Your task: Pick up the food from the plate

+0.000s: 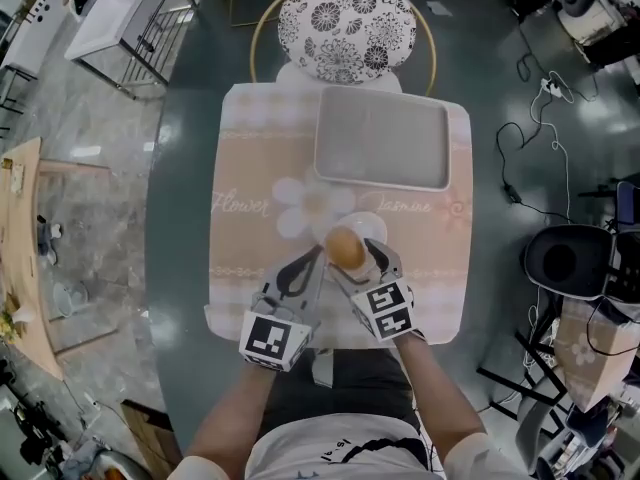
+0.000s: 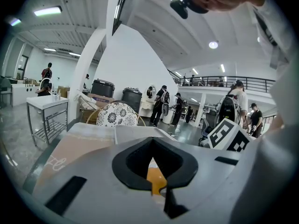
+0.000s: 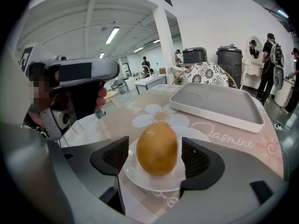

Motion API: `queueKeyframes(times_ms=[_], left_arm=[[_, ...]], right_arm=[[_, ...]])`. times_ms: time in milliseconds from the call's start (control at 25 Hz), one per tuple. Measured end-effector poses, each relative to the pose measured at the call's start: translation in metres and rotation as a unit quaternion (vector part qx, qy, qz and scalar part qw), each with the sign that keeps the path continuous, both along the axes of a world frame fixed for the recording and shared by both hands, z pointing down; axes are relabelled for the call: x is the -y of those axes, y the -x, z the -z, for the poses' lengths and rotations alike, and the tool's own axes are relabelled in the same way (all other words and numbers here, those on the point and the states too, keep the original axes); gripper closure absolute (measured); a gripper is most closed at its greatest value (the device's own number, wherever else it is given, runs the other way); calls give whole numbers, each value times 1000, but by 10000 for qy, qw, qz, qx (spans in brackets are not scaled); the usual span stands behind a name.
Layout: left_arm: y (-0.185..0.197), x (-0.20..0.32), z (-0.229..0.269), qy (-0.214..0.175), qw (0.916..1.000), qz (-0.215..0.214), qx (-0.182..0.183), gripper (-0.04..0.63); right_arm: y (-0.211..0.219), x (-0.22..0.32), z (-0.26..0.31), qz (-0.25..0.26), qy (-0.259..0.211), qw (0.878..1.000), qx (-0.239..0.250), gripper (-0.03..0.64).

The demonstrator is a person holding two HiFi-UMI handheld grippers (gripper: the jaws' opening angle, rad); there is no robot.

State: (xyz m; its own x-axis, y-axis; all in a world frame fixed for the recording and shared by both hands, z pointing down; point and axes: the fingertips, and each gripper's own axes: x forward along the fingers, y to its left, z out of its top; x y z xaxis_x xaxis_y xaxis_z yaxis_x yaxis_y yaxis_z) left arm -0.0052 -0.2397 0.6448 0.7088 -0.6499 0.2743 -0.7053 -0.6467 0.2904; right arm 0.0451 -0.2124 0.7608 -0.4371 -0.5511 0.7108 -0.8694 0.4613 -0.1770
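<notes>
Straight beyond the fingers (image 1: 300,271), across the round dark table (image 1: 180,268), stands a chair (image 1: 345,13) with a black-and-white flowered cushion. Left of them a white wire cart (image 1: 120,13) sits on glossy grey floor (image 1: 90,118). White pillars (image 3: 163,36) rise to strip lights (image 2: 46,10).
</notes>
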Motion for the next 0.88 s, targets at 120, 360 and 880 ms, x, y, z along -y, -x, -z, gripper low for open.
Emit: queueKeyframes(times_ms=[120, 360, 880], left_arm=[[0, 0, -9, 21, 10000, -10, 11, 589], [3, 1, -18, 96, 9999, 17, 49, 589], [4, 3, 8, 173, 9998, 33, 91, 589]], right_arm=[[0, 0, -9, 62, 63, 9998, -161, 297], [-1, 2, -26, 76, 256, 9988, -416, 298], [-10, 7, 17, -81, 122, 9998, -127, 299]])
